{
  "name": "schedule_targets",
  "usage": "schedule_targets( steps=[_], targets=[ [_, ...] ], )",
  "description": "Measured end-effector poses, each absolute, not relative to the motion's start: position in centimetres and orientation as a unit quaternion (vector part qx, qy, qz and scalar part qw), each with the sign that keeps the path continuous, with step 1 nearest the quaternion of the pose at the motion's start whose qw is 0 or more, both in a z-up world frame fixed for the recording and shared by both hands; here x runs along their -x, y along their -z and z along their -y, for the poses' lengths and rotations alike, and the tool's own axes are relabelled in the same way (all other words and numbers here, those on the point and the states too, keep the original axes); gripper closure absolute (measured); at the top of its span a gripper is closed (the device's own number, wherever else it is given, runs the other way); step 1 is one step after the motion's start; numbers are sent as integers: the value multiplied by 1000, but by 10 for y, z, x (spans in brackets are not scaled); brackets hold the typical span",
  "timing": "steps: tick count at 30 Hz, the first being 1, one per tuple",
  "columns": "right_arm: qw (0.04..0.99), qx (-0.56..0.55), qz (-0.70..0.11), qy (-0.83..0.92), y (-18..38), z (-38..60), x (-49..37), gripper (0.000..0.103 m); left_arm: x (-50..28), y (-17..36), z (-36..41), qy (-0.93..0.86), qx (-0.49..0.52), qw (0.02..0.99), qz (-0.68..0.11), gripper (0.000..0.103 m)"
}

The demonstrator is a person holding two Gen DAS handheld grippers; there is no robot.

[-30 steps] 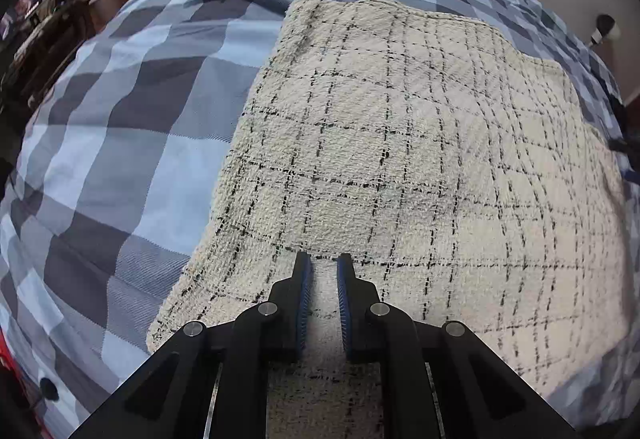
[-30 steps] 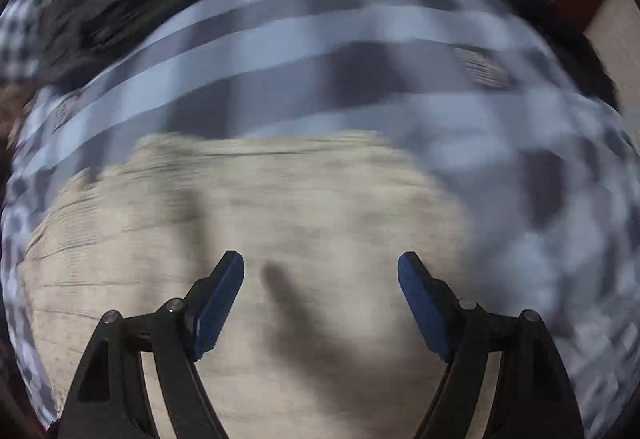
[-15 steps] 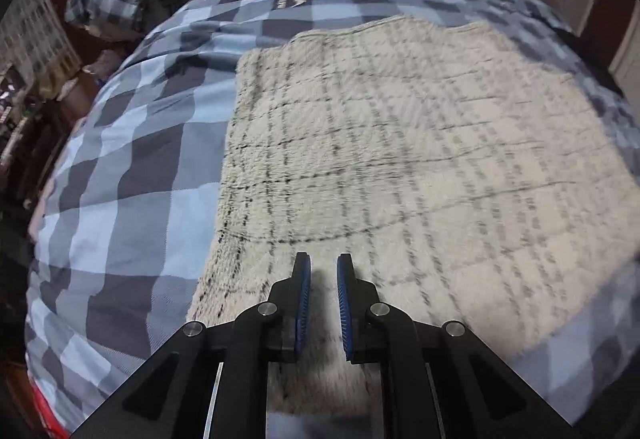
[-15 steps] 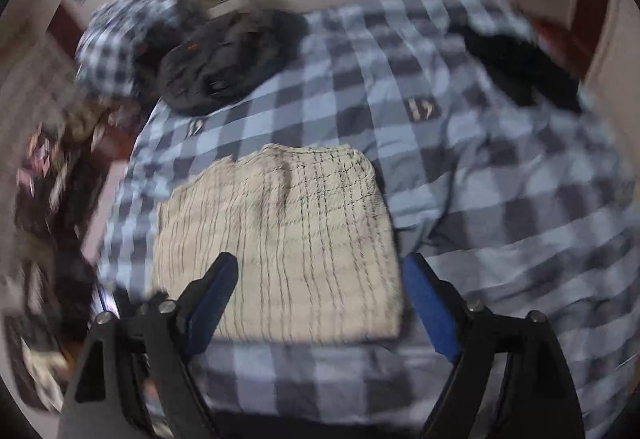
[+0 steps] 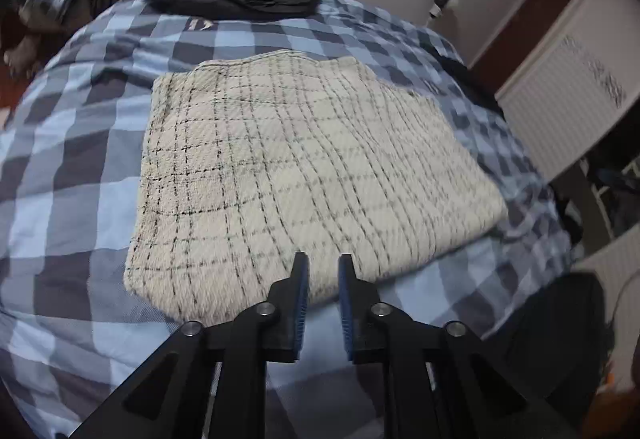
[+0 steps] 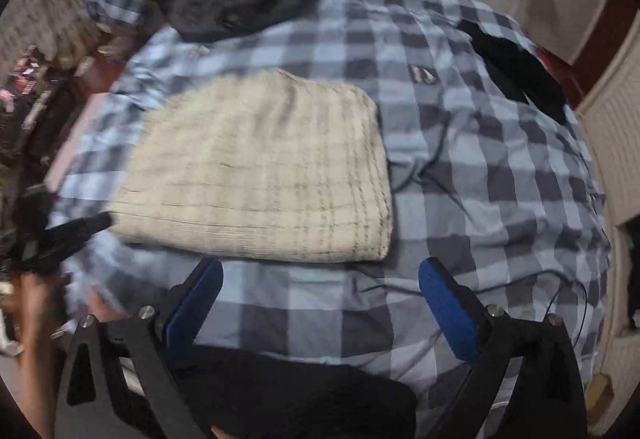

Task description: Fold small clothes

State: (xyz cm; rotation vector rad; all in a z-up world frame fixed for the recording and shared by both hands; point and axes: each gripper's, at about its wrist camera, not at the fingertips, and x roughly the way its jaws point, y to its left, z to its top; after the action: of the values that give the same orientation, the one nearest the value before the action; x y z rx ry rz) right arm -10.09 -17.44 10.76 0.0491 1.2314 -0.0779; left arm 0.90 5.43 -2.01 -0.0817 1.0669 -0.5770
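Ahead of your right gripper (image 6: 320, 279) the bedspread (image 6: 500, 175) lies bare, with open room to its right. The folded cream garment (image 6: 260, 171) bulks just ahead-left. Farther off, a dark jacket (image 6: 248, 3) and black clothing (image 6: 516, 67) block the bed's far edge.

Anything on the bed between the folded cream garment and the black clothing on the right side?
Nothing but bare checked duvet, with a thin dark cable trailing across it, between the cream garment and the black clothing; the right wrist view shows it.
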Motion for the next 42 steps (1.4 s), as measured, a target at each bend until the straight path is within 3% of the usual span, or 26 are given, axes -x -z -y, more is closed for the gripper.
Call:
schedule_targets(
  steps=[1,2,9,15,22,27,37,42],
  targets=[
    [814,-24,-579,42,-92,175,97,6,-6,19,-53,274,32,822,-498,26],
    [811,-34,-582,43,-77,178,93,6,-2,16,-53,287,27,823,-490,1],
    [812,-113,-567,80,-20,214,83,6,-7,26,-55,263,27,826,-497,0],
    [820,-115,-552,94,-9,217,84,6,-6,48,-59,248,150,790,-540,0],
    [772,-151,-605,118,29,230,60,6,5,37,-36,310,185,775,-519,0],
    [760,-157,-616,137,33,238,59,6,2,48,-23,301,165,748,-568,0],
    [780,-125,-579,201,13,244,67,7,-4,46,-50,136,47,813,-564,3],
    [770,-196,-573,202,16,269,75,6,-13,45,-66,-37,-54,824,-562,1]
  ],
)
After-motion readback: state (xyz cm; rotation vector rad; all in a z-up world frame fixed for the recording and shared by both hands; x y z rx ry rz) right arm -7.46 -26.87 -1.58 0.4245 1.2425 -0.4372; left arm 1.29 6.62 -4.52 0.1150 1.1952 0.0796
